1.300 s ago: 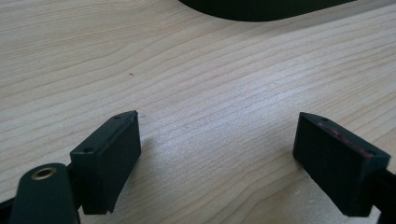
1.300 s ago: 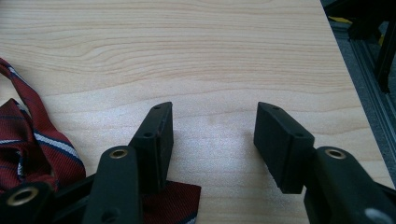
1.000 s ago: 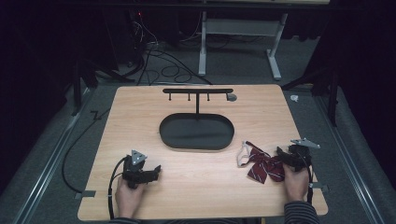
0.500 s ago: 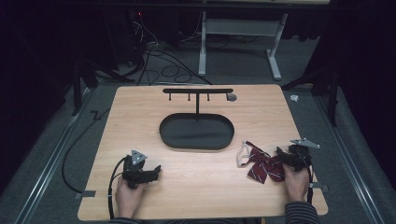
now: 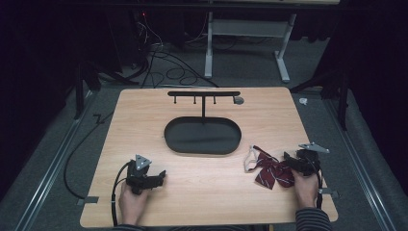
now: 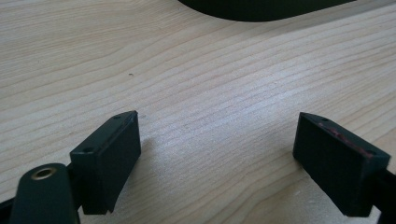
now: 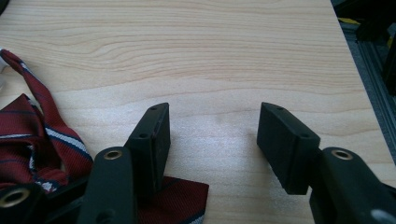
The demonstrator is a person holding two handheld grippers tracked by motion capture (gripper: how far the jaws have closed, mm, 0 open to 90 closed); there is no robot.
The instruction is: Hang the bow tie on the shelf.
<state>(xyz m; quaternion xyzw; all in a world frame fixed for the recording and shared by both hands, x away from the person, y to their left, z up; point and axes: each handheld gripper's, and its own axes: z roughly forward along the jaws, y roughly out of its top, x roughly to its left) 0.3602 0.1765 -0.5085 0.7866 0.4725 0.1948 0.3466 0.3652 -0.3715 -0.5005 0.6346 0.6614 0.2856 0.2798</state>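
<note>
A dark red bow tie (image 5: 269,169) with navy and white stripes and a white strap lies on the wooden table at the right front. My right gripper (image 5: 288,159) rests just to its right, held by a hand. In the right gripper view that gripper (image 7: 215,109) is open with bare wood between the jaws, and the bow tie (image 7: 32,140) lies at the left, partly under the left jaw. My left gripper (image 5: 160,176) sits at the left front in the other hand. It (image 6: 217,121) stands open over bare wood.
A black oval base (image 5: 202,137) carries a T-shaped stand (image 5: 203,94) with small hooks at the table's middle back. Its edge (image 6: 261,7) shows ahead of the left gripper. A small grey disc (image 5: 238,100) lies by the stand. Cables trail on the floor behind.
</note>
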